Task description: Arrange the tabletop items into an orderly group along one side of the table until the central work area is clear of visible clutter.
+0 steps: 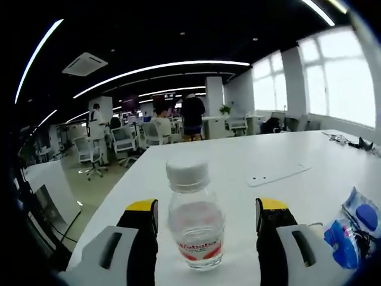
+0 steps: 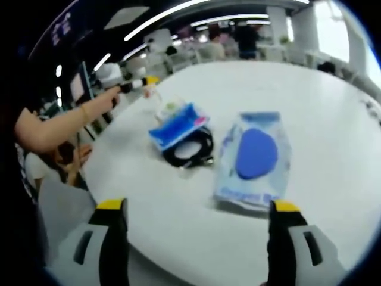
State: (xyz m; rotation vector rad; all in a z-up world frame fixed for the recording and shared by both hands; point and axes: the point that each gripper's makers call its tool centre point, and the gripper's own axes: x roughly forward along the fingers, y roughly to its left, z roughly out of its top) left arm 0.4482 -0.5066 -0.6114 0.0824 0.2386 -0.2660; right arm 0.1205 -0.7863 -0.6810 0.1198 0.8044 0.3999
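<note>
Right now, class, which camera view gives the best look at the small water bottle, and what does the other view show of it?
The left gripper view. The water bottle stands upright, close and centred between the left gripper, its white cap and red label clear. In the right gripper view it is a small blurred shape at the far table edge, beyond the blue packets.
</note>
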